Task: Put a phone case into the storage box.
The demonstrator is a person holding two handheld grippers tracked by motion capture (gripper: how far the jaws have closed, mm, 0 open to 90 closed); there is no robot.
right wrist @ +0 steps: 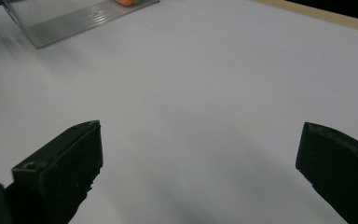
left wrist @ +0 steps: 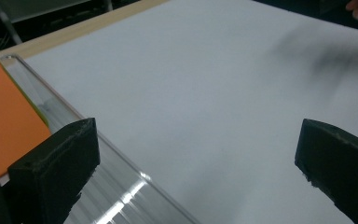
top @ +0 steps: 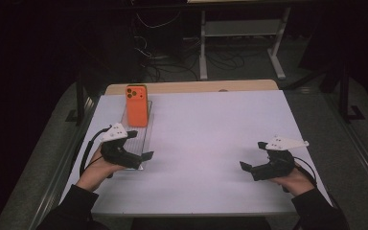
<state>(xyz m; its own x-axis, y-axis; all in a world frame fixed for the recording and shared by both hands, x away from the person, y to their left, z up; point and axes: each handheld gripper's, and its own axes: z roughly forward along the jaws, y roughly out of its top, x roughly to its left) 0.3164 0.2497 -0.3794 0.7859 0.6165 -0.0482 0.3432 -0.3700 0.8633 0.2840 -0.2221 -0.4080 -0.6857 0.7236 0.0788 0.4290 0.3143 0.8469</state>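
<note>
White tabletop [top: 211, 143]: orange phone [top: 137, 106] at ten o'clock, untouched on clear tray [top: 146, 132]; left gripper [top: 141, 157] and right gripper [top: 247, 167] fingers spread, empty.

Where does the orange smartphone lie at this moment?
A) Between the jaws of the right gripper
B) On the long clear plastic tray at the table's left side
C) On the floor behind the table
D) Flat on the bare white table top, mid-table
B: in the high view the orange smartphone rests on the far end of the long clear plastic tray, just beyond the open left gripper.
</note>
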